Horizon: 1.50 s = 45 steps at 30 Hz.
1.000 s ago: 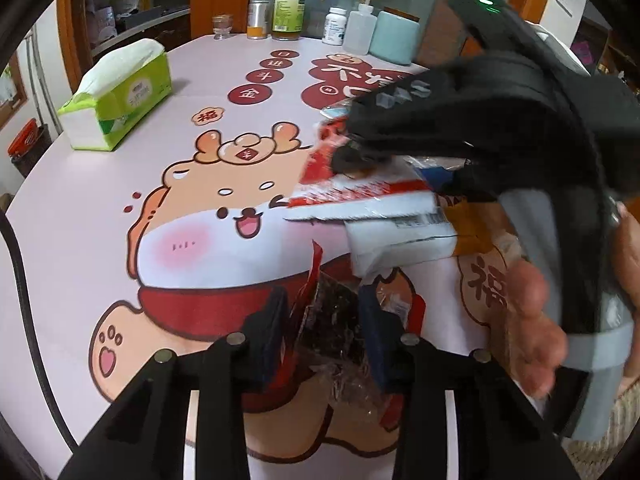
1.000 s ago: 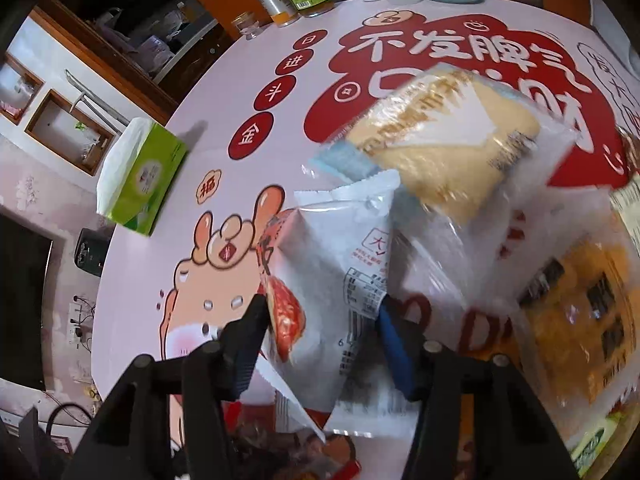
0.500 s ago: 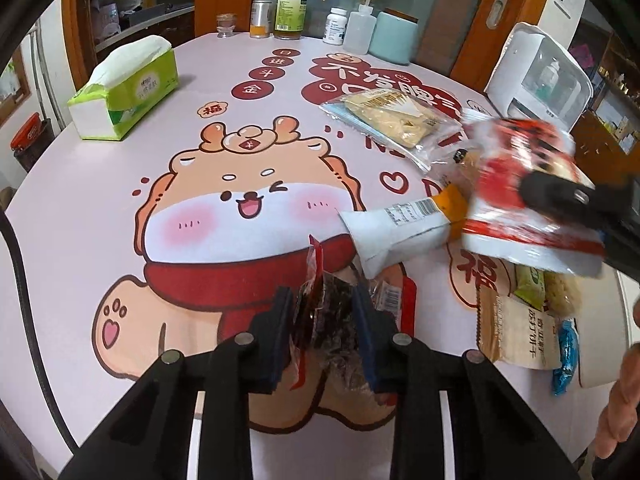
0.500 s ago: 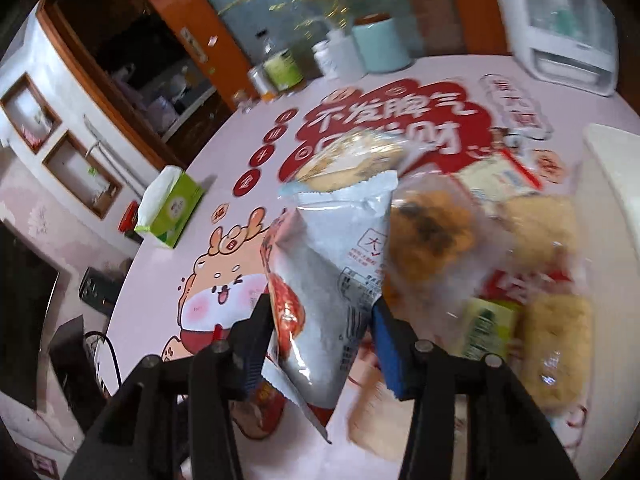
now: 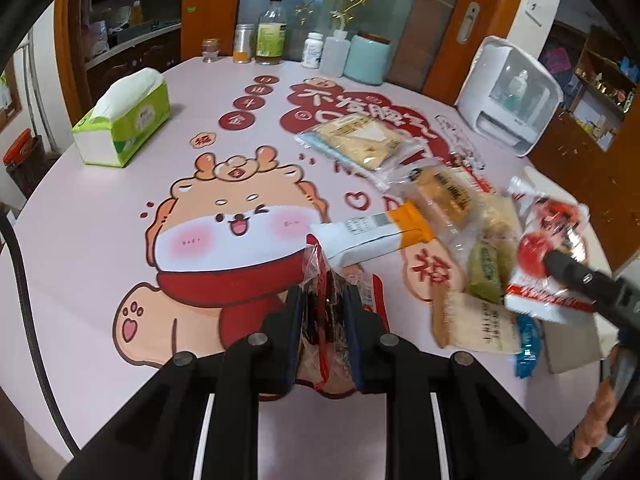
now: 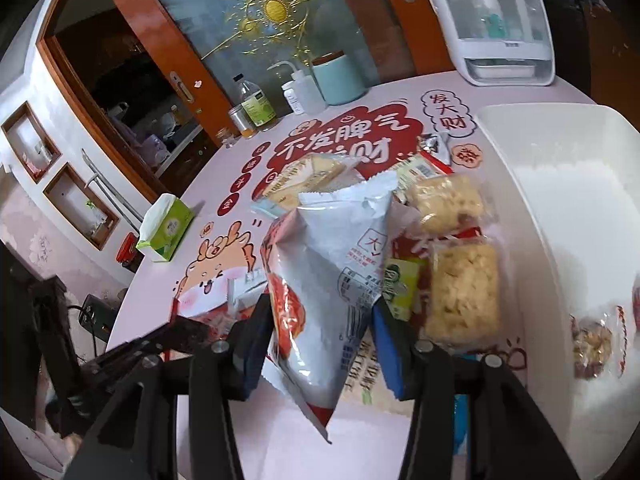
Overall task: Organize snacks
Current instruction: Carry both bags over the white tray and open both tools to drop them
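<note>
**Two snack packets pinched above the cartoon tablecloth**

At far left we see a green tissue box on the pink tablecloth. Next, our left gripper has its jaws fully pressed together on a clear packet of dark snack, crinkly with red edges, low over the cloth. Beyond it lies a white-and-orange packet, then a loose heap of pale biscuit packs. Our right gripper pinches a white-and-red foil bag, jaws partway apart around its puffed body, held upright just beside a white bin at right.
</note>
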Tool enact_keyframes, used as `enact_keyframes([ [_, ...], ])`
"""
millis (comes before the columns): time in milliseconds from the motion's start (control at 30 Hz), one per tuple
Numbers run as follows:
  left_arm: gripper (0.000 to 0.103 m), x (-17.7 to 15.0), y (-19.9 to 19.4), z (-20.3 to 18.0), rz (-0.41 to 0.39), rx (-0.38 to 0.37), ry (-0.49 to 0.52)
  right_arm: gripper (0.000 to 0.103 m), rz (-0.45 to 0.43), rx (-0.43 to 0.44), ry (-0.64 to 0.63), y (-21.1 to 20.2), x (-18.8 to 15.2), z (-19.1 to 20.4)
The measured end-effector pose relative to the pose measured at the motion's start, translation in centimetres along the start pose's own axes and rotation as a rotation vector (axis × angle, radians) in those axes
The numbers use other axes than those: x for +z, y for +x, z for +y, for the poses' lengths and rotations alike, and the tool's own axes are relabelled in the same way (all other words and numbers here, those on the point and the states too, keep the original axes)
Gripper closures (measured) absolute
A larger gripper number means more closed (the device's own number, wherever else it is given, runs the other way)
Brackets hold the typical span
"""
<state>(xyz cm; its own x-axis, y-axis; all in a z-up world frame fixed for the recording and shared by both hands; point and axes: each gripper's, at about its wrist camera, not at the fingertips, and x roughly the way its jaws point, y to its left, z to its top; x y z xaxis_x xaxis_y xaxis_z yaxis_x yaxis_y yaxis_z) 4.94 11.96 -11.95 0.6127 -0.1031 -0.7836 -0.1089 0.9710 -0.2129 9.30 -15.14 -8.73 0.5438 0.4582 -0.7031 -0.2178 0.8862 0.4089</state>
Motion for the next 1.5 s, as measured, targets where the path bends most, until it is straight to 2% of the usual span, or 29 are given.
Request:
enact_keyframes([
  [200, 0.085, 0.4, -2.5, -2.4, -0.045, -0.046, 0.038, 0.055, -0.049, -0.017, -0.014, -2.2, -0.6, -0.6],
  [367, 0.085, 1.2, -4.9, -5.7, -0.087, -0.125, 0.094, 0.055, -0.119, -0.036, -0.028, -4.5, -0.6, -0.7],
  [533, 0.085, 2.7, -7.3, -10.6, -0.141, -0.225, 0.179, 0.055, -0.2, -0.066, -0.028, -7.4, -0.7, -1.3],
  [733, 0.085, 4.9, -9.7, -17.4, -0.201, -0.366, 0.268, 0.055, -0.32, -0.164, 0.017, -12.1, -0.4, -3.7],
  [867, 0.085, 5.9, -10.9, -22.2, -0.228, -0.451, 0.336, 0.055, -0.4, -0.277, 0.041, -15.1, 0.0, -5.3],
  [1033, 0.084, 6.9, -11.2, -28.1, -0.267, -0.518, 0.409, 0.054, -0.43, -0.371, 0.089, -17.2, 0.0, -7.9],
  [1200, 0.084, 7.5, -10.2, -31.8, -0.262, -0.547, 0.436, 0.054, -0.444, -0.465, 0.131, -18.5, -0.3, -10.1],
  [1500, 0.084, 7.9, -5.7, -35.4, -0.215, -0.471, 0.477, 0.052, -0.44, -0.596, 0.143, -17.9, 0.5, -11.7],
])
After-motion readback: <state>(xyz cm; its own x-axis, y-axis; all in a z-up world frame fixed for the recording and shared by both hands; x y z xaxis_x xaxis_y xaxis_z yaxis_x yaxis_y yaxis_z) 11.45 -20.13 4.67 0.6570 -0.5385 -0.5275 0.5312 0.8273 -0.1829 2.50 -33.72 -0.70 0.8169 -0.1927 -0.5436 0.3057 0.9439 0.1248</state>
